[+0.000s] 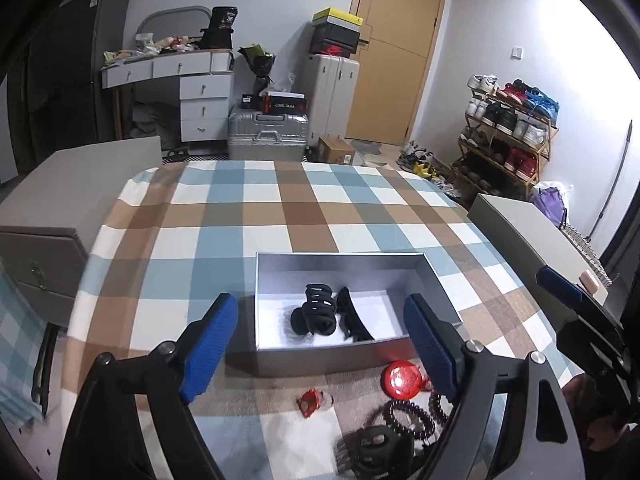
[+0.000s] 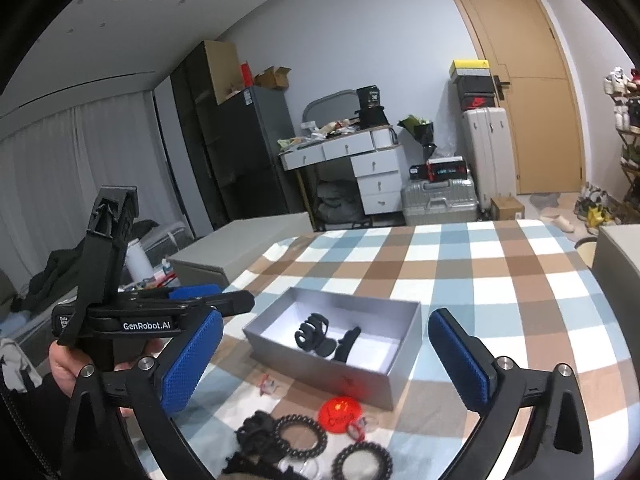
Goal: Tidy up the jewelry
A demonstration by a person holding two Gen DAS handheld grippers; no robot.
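Left wrist view: the left gripper (image 1: 320, 344) hovers above the near edge of a counter covered by a checked cloth (image 1: 248, 208), its blue-padded jaws set wide and holding nothing. Between the jaws lies an open grey box (image 1: 340, 264) with a white floor; inside rest a black claw hair clip (image 1: 318, 314) and, just right of it, a second black clip (image 1: 352, 320). Near the box, on the cloth, lie a round red disc (image 1: 401, 380), a small red ornament (image 1: 309, 402), black spiral hair ties (image 1: 408, 418) and, blurred at the nearest edge, another black claw clip (image 1: 372, 450). The right gripper (image 1: 576, 300) enters at the far right.

Right wrist view: the right gripper (image 2: 326, 360) is likewise spread wide and empty, raised over the loose pieces. The grey box (image 2: 320, 372) sits ahead at centre with both clips (image 2: 314, 334) in it; the red disc (image 2: 340, 410) lies just in front of its near wall, spiral ties (image 2: 298, 438) nearer still. The left gripper (image 2: 192, 304), seen side-on at left, is held in a hand (image 2: 64, 364).
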